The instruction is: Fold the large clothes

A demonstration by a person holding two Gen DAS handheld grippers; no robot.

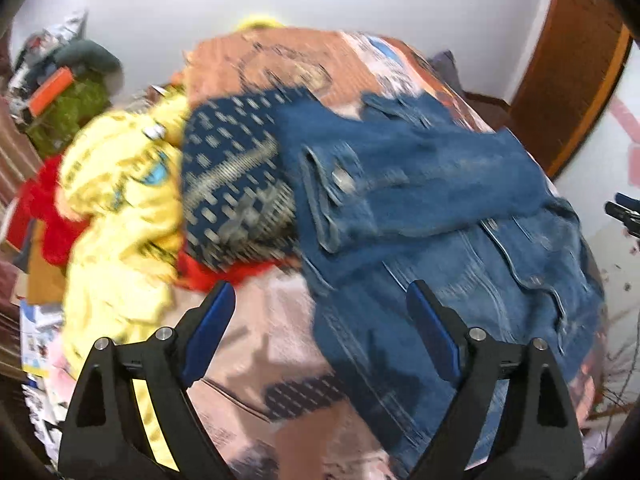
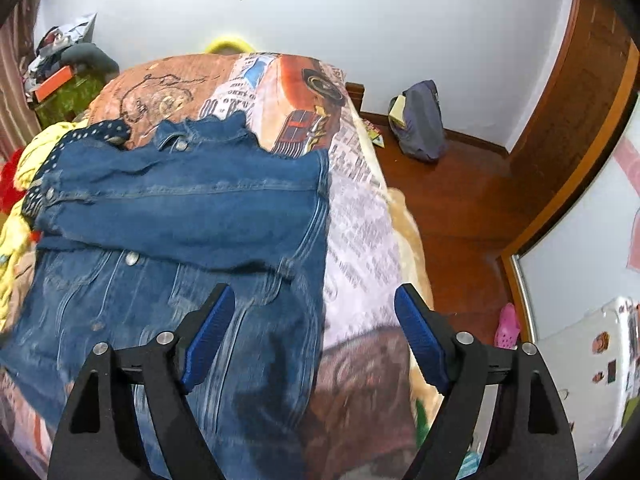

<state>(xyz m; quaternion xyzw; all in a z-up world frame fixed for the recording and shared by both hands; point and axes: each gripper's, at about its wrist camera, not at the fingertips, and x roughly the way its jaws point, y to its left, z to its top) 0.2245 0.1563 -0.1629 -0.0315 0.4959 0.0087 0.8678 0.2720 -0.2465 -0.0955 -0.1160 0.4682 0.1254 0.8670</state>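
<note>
A blue denim jacket (image 2: 180, 208) lies front up on the bed (image 2: 360, 216), one sleeve folded across its chest. It also shows in the left wrist view (image 1: 440, 216), blurred. My left gripper (image 1: 320, 292) is open and empty, above the jacket's lower left edge and the bedspread. My right gripper (image 2: 316, 296) is open and empty, above the jacket's lower right edge. The right gripper's tip (image 1: 622, 210) shows at the right edge of the left wrist view.
A yellow garment (image 1: 120, 208), a navy patterned garment (image 1: 232, 184) and a red one (image 1: 44, 216) are piled left of the jacket. The bed's right edge drops to a wooden floor (image 2: 460, 208) with a grey bag (image 2: 420, 120). A cluttered shelf (image 2: 64, 80) stands at the far left.
</note>
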